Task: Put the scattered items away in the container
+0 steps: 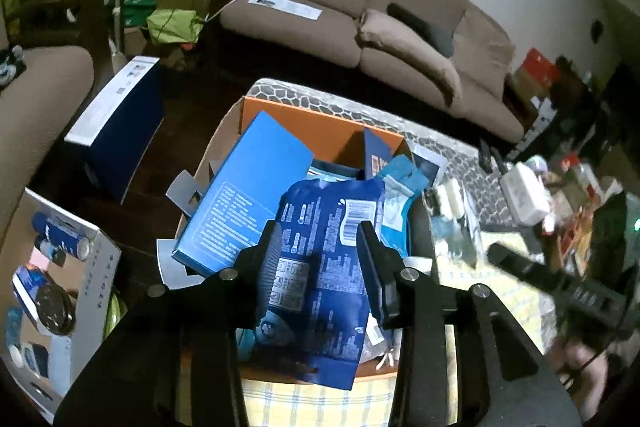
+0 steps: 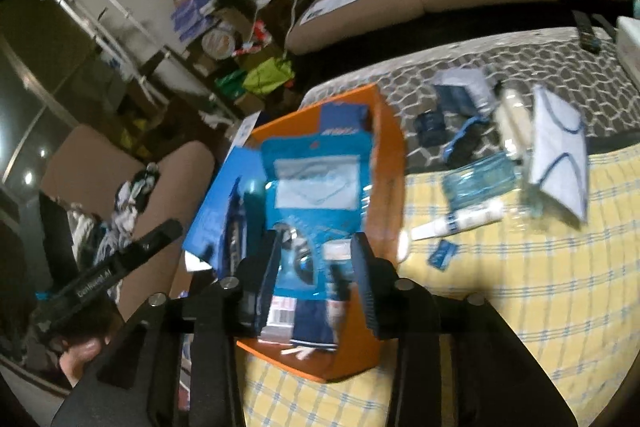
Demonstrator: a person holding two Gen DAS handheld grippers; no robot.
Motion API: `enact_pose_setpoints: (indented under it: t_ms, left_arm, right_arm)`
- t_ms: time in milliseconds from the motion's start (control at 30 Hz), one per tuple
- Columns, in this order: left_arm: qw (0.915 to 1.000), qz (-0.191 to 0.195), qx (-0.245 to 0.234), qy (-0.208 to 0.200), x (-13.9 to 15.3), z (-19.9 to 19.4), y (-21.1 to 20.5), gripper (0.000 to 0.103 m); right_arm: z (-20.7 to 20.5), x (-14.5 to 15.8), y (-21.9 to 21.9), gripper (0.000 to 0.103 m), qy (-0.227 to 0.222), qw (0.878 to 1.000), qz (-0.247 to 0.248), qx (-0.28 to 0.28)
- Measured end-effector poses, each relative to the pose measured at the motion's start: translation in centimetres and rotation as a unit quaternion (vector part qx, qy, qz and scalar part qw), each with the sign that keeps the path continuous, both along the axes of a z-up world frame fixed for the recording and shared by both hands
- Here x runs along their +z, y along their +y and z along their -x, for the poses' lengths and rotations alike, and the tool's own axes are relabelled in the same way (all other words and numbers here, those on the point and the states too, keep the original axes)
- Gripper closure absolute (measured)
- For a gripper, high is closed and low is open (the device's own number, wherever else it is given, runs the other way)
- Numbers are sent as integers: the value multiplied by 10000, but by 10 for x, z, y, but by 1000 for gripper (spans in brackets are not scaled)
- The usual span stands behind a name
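Note:
An orange box [image 1: 320, 115] stands on the table, full of blue packets. My left gripper [image 1: 322, 247] hovers over it, open. A dark blue pouch [image 1: 320, 267] with white print and a barcode lies between its fingers on top of the pile, beside a light blue carton [image 1: 248, 187]. In the blurred right wrist view, my right gripper [image 2: 316, 255] is open above the near end of the orange box [image 2: 384, 147], over a teal pouch [image 2: 316, 179]. To the right, loose on the cloth, lie a white tube [image 2: 460, 223], a clear bluish pouch [image 2: 480, 179], a small blue sachet [image 2: 442, 253] and a white packet [image 2: 560, 155].
The table has a yellow checked cloth [image 2: 520, 307] in front and a grey pebble-pattern cloth [image 2: 520, 59] behind, with a cream bottle [image 2: 512, 115] and a remote [image 2: 588, 35]. Beyond it is a brown sofa [image 1: 360, 7]. A dark blue box [image 1: 120, 119] stands on the floor at the left.

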State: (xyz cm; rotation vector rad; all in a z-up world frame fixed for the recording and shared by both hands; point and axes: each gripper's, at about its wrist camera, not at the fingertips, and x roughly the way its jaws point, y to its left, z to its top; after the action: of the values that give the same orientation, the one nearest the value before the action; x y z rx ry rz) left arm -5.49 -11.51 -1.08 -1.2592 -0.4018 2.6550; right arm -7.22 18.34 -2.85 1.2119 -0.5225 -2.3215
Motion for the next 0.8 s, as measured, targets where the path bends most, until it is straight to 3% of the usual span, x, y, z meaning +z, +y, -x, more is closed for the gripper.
enact_pose_setpoints:
  t_ms: [133,333,433,467,533,667,767,800]
  left_arm:
    - [9946,957,-401,-60,-11,3,30,70]
    - [9947,668,-622,-464,-35,21,40,72]
    - [9911,1152,-534,-395,-40,25,50,72]
    - [9904,1215,-495,-426,-43,28,52,72]
    - [9914,1157,-429,-426,-46,32,52,71]
    - [9937,961,-220,-542,-43,32,47,72]
    - [9983,371,63,-452,-28,25,29,67]
    - [9991,174,119,-364,-22,20,23,60]
  right_arm:
    - [-2,-2,26,67,-223,9997,131,11]
    - [-3,-19,65,67,-619,9969,-317,-373]
    - [0,-30,78,65,-812,9954,-228,-455]
    - [1,-36,78,58,-931,9946,-242,-392]
    - [4,-53,75,48,-1179,9922,-354,-178]
    - [9,-89,57,48,-1398,9829,-1192,-74]
    - [13,-99,31,48,-908,9785,-1823,315]
    - [14,-101,20,48,-682,9733,-2124,534]
